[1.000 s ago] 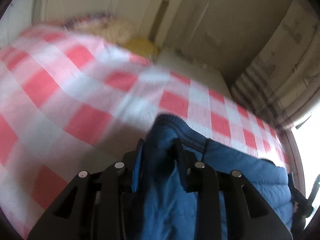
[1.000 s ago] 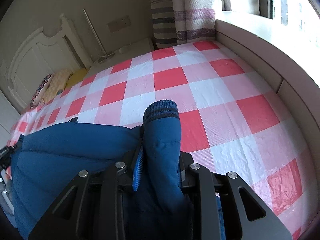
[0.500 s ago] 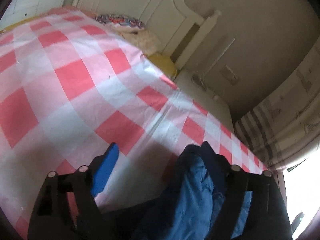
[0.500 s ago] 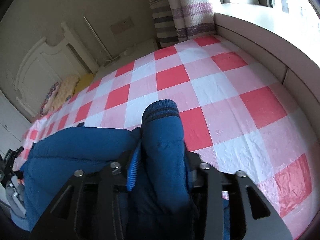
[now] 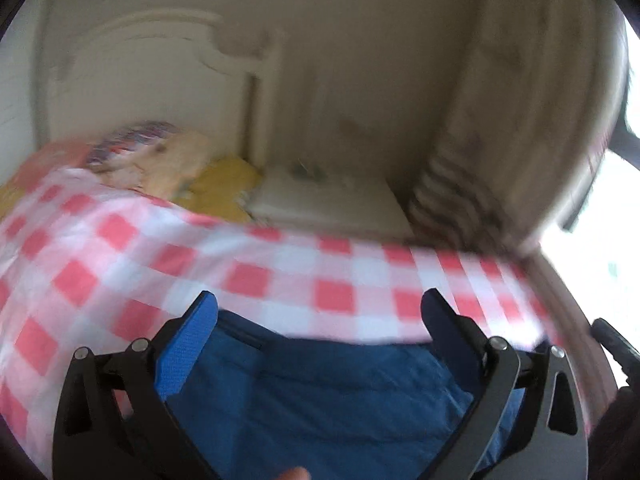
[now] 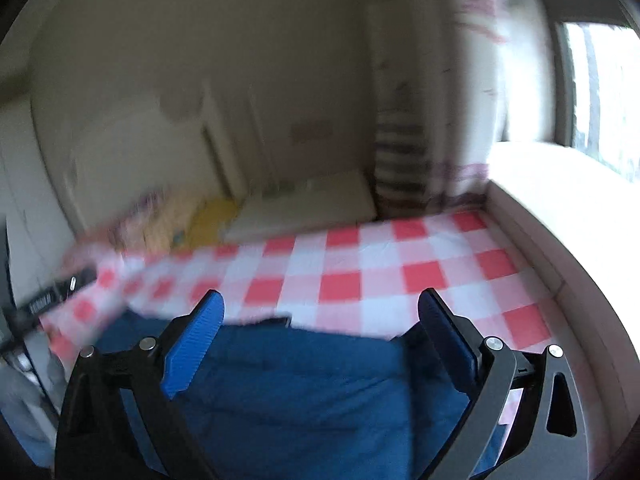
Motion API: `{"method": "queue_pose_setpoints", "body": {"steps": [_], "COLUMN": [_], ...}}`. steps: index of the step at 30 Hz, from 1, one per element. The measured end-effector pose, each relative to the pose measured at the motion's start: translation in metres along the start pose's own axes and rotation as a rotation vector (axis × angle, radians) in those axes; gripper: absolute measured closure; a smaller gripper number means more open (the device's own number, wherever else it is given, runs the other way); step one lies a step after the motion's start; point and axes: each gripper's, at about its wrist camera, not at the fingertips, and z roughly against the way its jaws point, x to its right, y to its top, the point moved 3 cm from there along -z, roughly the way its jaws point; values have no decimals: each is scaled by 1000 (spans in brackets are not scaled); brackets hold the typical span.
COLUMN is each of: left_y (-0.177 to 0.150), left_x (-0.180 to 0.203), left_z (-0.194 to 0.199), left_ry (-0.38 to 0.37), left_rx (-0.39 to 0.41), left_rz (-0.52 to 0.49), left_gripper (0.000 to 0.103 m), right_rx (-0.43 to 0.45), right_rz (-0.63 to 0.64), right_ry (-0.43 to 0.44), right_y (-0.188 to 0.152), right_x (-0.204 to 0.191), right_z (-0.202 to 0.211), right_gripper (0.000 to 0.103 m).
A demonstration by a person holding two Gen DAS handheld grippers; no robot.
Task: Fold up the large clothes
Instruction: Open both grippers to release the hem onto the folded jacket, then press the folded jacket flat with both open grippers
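While both grippers (image 5: 318, 306) (image 6: 320, 306) gape, released: puffy blue jacket (image 5: 328, 392) on checked sheet (image 5: 280, 276).

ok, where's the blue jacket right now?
The jacket lies on the checked bedspread at its near edge, low in both wrist views, beneath the open left gripper and open right gripper.

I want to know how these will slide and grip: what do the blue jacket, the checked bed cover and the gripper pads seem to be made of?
Blue jacket: likely smooth synthetic shell over padding, judging by its soft puffy folds. Checked bed cover: thin, faintly creased sheet, possibly plastic or light fabric; blur leaves it open. Gripper pads: blue, ribbed, probably rubbery.
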Motion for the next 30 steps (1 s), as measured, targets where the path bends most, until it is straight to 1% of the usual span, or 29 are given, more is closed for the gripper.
{"method": "queue_pose_setpoints", "body": {"steps": [2,3,4,5,6,9,12,17,25,30], "left_y": [-13,-25,-37,-49,-57,-62,-67,-69,-66,-66], "left_x": [15,20,22,21,16,10,11,13,16,14], "left_z": [-30,-48,-64,-81,-93,-97,-97,-94,-98,-101], "left_ry": [3,-1,7,9,3,-16,-2,19,43,41], "left_rx": [-112,-170,-220,-283,-319,-307,-290,-273,-284,-297], "left_rz": [-36,-48,-62,-58,-32,1,-19,-35,-58,-58], "left_gripper": [2,2,3,3,2,2,2,2,2,2], "right_rx": [-98,-149,-232,-252,-256,-288,-299,-299,-314,-332], "right_rz": [41,62,71,66,62,51,47,59,44,27], "right_ry": [-16,-30,-39,-32,-25,1,10,-2,12,29], "right_y": [-16,-23,-32,-35,-34,-36,-41,-44,-45,-45], "right_x": [-13,-17,-19,-18,-18,-15,-16,-19,-18,-15], "right_z": [-32,-47,-68,-73,-75,-84,-84,-85,-89,-94], "right_gripper": [9,9,9,8,8,4,4,4,4,4]}}
